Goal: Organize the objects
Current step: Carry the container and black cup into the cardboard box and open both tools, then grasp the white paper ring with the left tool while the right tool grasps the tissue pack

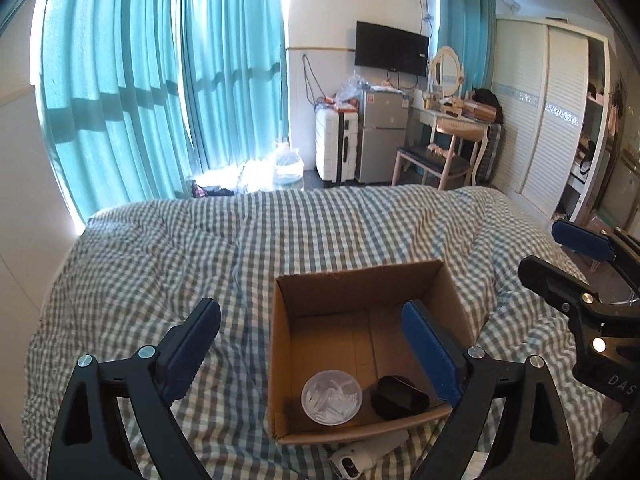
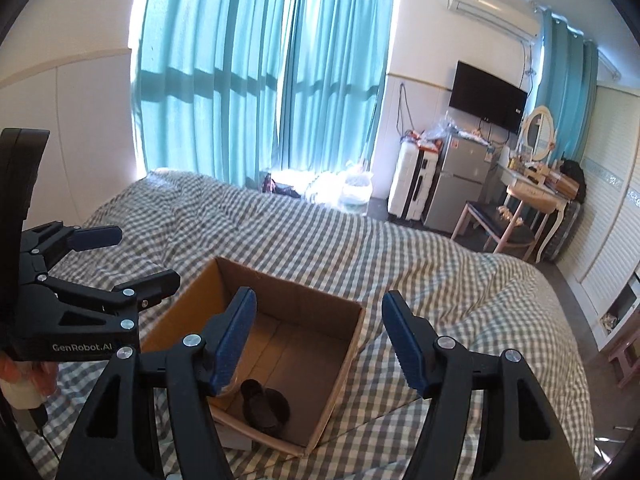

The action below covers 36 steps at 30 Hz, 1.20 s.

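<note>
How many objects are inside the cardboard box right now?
2: a clear round container at the near left, a dark object beside it on its right. The near wall may hide more.

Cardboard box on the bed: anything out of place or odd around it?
One thing: a white oblong device lies on the checked quilt against the near wall of the open brown cardboard box, not inside it. The clear round lidded container and the black rounded object sit inside.
</note>
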Each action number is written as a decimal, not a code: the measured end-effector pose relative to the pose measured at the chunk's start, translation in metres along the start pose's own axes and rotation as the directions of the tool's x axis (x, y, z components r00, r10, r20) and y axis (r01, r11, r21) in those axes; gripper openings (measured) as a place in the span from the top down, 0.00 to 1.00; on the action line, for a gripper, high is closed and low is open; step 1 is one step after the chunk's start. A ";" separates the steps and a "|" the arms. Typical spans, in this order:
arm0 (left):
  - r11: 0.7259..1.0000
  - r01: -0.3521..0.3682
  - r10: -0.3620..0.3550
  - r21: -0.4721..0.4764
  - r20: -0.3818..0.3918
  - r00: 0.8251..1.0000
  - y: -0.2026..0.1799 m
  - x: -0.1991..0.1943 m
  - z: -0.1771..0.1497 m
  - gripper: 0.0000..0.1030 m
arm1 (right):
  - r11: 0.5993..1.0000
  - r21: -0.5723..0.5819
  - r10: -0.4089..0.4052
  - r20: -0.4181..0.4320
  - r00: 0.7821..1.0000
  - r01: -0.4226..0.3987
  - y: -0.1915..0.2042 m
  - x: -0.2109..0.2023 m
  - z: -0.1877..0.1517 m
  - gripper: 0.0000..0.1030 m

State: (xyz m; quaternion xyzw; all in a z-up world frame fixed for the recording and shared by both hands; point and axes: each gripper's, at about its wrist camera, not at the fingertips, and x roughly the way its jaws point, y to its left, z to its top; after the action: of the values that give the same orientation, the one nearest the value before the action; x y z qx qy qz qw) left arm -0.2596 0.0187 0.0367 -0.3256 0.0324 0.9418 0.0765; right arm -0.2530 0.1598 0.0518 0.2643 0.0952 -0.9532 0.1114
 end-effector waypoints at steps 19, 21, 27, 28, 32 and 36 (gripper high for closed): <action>0.990 -0.122 0.122 -0.066 -0.002 0.992 -0.005 -0.097 -0.094 0.00 | 0.974 -0.176 0.137 -0.049 0.989 -0.143 0.024 -0.103 -0.079 0.20; 0.987 -0.140 0.137 -0.073 -0.035 0.990 -0.008 -0.086 -0.117 0.00 | 0.972 -0.179 0.136 -0.093 0.986 -0.151 0.024 -0.092 -0.103 0.20; 0.991 -0.116 0.106 -0.067 -0.129 0.986 -0.020 -0.053 -0.175 0.00 | 0.976 -0.140 0.136 -0.212 0.968 -0.168 0.017 -0.050 -0.162 0.20; 0.992 -0.106 0.095 -0.069 -0.148 0.984 -0.022 -0.049 -0.182 0.00 | 0.977 -0.125 0.142 -0.229 0.963 -0.173 0.016 -0.043 -0.166 0.20; 0.998 -0.035 0.022 -0.053 -0.224 0.974 -0.034 -0.036 -0.207 0.00 | 0.980 -0.077 0.152 -0.300 0.942 -0.182 0.016 -0.022 -0.190 0.20; 0.999 0.039 -0.039 -0.005 -0.273 0.961 -0.040 -0.031 -0.222 0.00 | 0.981 -0.058 0.157 -0.330 0.931 -0.186 0.014 -0.013 -0.198 0.20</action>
State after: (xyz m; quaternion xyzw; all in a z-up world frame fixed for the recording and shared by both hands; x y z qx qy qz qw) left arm -0.0935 0.0299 -0.1190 -0.4529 0.0361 0.8863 0.0900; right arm -0.1426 0.1959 -0.1099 0.4193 0.1305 -0.8784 0.1887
